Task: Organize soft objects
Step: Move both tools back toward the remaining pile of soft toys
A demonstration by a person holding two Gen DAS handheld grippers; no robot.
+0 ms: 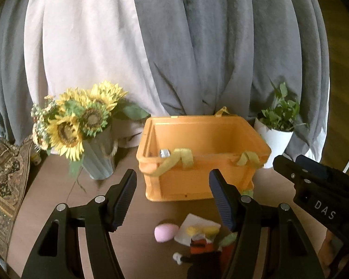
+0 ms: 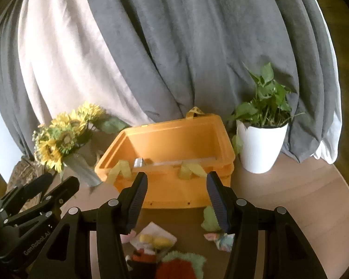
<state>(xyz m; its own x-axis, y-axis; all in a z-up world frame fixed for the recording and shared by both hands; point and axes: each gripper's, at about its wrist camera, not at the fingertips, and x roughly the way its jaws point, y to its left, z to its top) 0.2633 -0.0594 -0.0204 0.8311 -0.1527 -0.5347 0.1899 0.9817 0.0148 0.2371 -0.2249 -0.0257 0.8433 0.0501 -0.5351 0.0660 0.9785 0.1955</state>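
An orange crate with yellow strap handles stands open on the brown table; a small silvery item lies inside. Before it lie soft things: a pink egg-shaped piece, a white cloth with yellow bits, a red and black toy, a green fuzzy piece and a pastel fabric. My left gripper hovers open above them, nothing between its fingers. My right gripper is open beside it, likewise empty.
A grey vase of sunflowers stands left of the crate, a white potted plant to its right. Grey and pale curtains hang behind. A patterned cloth sits at the far left.
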